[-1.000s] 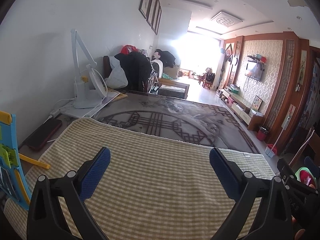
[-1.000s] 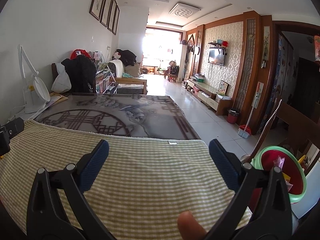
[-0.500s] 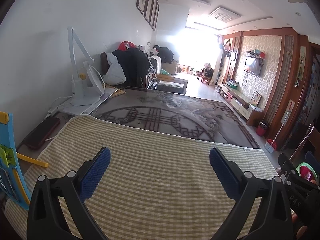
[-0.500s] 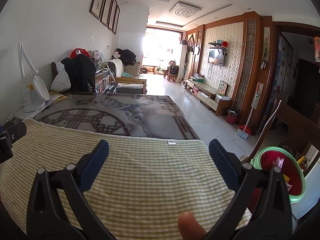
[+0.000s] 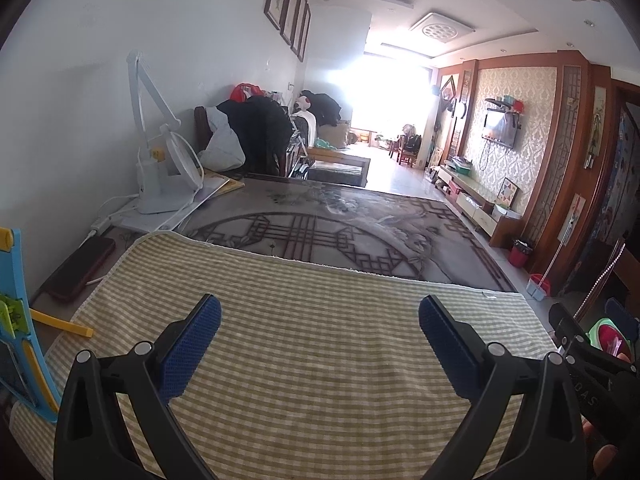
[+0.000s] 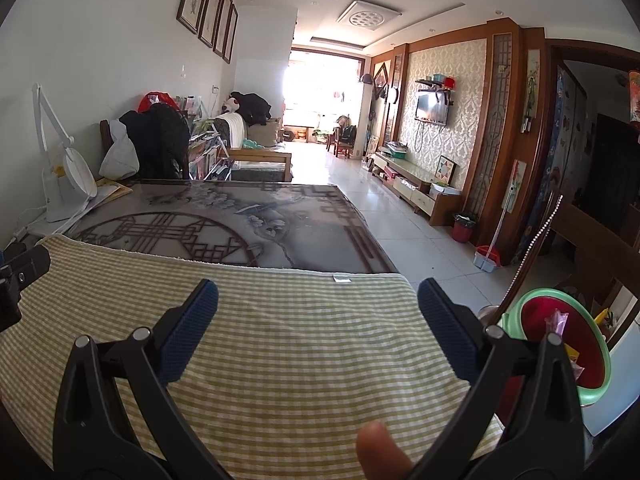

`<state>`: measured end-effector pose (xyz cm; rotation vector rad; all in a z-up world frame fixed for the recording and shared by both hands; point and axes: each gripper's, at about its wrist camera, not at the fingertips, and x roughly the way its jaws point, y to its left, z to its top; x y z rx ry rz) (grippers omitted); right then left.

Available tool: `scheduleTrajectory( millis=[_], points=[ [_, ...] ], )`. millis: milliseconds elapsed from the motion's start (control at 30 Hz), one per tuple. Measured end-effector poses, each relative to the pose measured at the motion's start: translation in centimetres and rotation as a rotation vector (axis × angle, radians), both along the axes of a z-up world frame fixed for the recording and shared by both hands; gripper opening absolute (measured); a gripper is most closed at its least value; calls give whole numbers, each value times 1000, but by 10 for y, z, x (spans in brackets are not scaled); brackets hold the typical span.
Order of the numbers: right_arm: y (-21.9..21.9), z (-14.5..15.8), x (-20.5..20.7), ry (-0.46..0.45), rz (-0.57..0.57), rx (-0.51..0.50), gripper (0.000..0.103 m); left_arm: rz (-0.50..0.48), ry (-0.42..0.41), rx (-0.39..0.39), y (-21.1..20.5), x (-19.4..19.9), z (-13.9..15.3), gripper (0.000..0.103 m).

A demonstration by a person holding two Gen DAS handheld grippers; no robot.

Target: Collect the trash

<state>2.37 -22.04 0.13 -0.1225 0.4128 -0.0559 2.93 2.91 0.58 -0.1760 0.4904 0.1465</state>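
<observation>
Left wrist view: left gripper (image 5: 320, 322) fills the lower frame, blue pads spread wide, nothing between them. Beneath it lies a green-checked cloth (image 5: 320, 368) covering the near end of a table (image 5: 340, 224) with a dark patterned top. Centre left: a white desk lamp (image 5: 160, 168) against the wall, and lower down a dark phone (image 5: 80, 268) beside the cloth's edge. A blue and yellow plastic toy (image 5: 20, 320) stands at the far left edge. At the lower right edge, part of the right gripper (image 5: 592, 376) shows, and past it a sliver of the green-rimmed bin (image 5: 608, 332).

Right wrist view: right gripper (image 6: 318, 306) in the lower frame, pads wide apart and empty, over the same cloth (image 6: 280, 360). A fingertip (image 6: 380, 452) shows at bottom centre. At the lower right, off the table's edge, the green-rimmed bin (image 6: 600, 360) with a red inside holds bits of trash, among them a pink wrapper (image 6: 556, 320). A small red bin (image 6: 464, 228) stands on the floor, centre right. No loose trash is visible on the cloth.
</observation>
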Motion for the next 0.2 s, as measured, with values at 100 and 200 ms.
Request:
scheduleTrajectory(
  millis=[100, 200],
  points=[
    [6, -19, 16, 88, 31, -23, 98, 26, 16, 4, 2, 2, 1, 95],
    [10, -44, 39, 195, 69, -12, 98, 54, 22, -6, 8, 3, 2, 95]
  ],
)
